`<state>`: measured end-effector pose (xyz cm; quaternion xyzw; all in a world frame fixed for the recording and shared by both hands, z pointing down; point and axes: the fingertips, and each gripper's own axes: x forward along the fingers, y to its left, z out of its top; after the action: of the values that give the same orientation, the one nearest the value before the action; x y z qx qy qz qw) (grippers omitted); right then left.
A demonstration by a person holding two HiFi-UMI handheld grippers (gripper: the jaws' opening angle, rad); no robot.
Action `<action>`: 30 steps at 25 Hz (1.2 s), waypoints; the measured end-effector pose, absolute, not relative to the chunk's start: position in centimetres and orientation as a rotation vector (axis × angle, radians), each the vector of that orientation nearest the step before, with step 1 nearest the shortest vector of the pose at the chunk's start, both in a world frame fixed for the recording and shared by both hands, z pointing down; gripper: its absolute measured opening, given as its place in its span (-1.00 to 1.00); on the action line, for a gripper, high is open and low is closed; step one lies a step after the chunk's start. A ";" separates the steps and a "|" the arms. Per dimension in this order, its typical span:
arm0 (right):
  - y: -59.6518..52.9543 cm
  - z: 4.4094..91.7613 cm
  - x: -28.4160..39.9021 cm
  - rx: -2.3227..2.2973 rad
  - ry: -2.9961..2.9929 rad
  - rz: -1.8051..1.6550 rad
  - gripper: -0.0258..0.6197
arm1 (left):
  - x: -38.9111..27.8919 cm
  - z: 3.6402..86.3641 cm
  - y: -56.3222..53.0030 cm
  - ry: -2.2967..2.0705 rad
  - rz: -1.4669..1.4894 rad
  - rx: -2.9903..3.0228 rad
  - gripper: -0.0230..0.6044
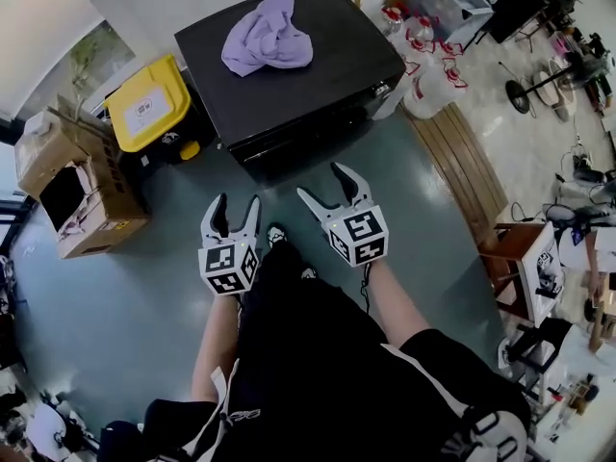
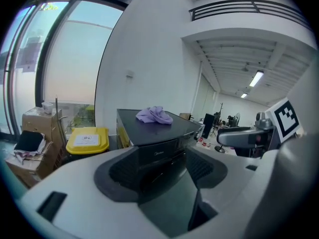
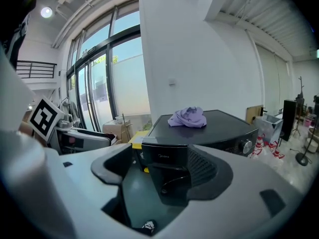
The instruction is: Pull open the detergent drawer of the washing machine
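black washing machine (image 3: 219, 128) front reads plainly only in gripper views.

Glossy grey-green floor (image 1: 125, 296), white wall (image 2: 154, 59) behind. Tall dark-framed windows (image 3: 102, 78) on one side, daylight coming in. Yellow-lidded bin (image 1: 146, 101) near the wall, cardboard boxes (image 1: 53, 147) just beside it. Wood plank strip (image 1: 467, 171) on the floor at right. Fluorescent tube (image 2: 257, 78) lit on the far ceiling.
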<state>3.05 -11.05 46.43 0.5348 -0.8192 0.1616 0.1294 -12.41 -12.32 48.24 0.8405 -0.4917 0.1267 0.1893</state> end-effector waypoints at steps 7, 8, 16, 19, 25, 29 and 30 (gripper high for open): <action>-16.2 50.6 2.1 1.511 -2.315 0.554 0.15 | -12.6 52.0 -17.9 -1.343 0.386 2.304 0.01; -16.9 51.1 2.1 1.507 -2.305 0.561 0.15 | -12.6 52.5 -18.6 -1.337 0.393 2.298 0.01; -20.7 55.5 2.4 1.459 -2.237 0.587 0.14 | -12.2 57.0 -22.1 -1.250 0.457 2.274 0.01; -22.2 57.1 2.8 1.447 -2.207 0.587 0.12 | -11.9 58.4 -23.1 -1.230 0.483 2.267 0.01; -25.2 59.2 3.5 1.437 -2.201 0.629 0.05 | -12.0 60.6 -25.2 -1.295 0.509 2.208 0.01; -26.8 60.0 3.5 1.406 -2.220 0.645 0.05 | -11.4 60.9 -26.4 -1.333 0.493 2.182 0.01; -27.1 60.2 3.5 1.397 -2.226 0.648 0.05 | -11.3 61.1 -26.5 -1.342 0.494 2.175 0.01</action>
<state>3.47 -27.06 60.20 0.5038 -0.8030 0.2338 0.2159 -11.27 -26.50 61.05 0.8055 -0.4969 0.1830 0.2661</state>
